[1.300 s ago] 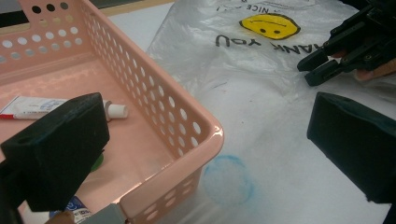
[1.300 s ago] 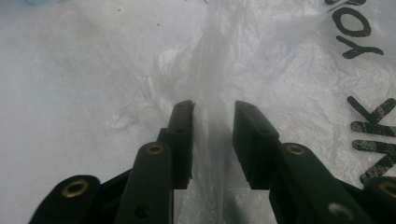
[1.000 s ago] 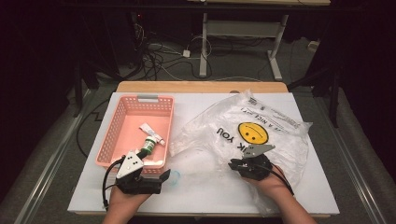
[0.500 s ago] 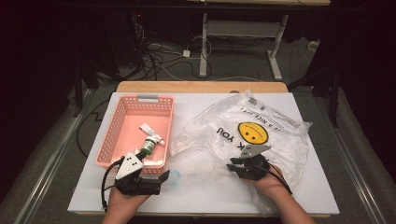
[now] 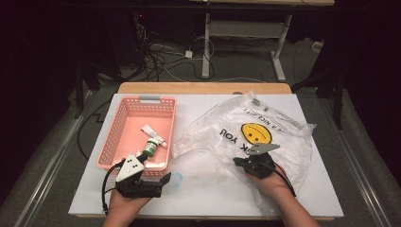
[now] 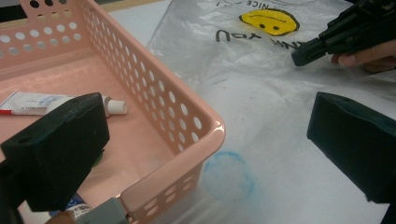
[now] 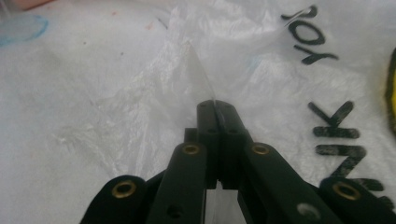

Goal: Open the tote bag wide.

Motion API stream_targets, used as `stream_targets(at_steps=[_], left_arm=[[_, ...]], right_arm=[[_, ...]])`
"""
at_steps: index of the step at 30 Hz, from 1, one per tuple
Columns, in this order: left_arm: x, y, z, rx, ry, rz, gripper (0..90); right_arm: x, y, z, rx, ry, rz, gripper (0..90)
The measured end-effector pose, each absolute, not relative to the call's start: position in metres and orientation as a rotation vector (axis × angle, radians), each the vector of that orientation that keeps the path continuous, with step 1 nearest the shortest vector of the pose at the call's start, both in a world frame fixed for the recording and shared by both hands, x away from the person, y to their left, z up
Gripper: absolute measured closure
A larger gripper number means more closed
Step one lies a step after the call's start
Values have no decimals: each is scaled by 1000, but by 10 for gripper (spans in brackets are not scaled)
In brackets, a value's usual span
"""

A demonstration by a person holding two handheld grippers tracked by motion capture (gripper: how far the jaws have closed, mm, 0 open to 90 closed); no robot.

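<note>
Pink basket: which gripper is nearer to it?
Left. The left gripper sits at the pink basket's near corner, jaws open; the right gripper is farther off, pinching the plastic bag.

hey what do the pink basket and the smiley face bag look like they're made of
The pink basket looks like molded plastic with a smooth, slightly glossy finish: its rim shines and its walls carry even rows of punched holes. The smiley bag looks like thin clear plastic film: the table shows through it, it crinkles, and it tents up into a ridge where the right claw pinches it.
</note>
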State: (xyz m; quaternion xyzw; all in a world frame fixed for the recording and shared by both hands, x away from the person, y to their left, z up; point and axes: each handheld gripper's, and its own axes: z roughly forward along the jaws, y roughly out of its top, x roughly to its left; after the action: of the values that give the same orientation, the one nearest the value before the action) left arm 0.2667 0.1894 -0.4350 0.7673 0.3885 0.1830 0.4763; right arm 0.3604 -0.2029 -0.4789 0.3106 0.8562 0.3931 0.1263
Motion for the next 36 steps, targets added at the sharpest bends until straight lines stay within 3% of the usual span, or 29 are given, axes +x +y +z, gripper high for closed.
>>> stream_targets(at_steps=[36], left_arm=[[282, 185, -429, 1874, 888, 438, 0]], right_arm=[[333, -275, -405, 1067, 1888, 1413, 900]])
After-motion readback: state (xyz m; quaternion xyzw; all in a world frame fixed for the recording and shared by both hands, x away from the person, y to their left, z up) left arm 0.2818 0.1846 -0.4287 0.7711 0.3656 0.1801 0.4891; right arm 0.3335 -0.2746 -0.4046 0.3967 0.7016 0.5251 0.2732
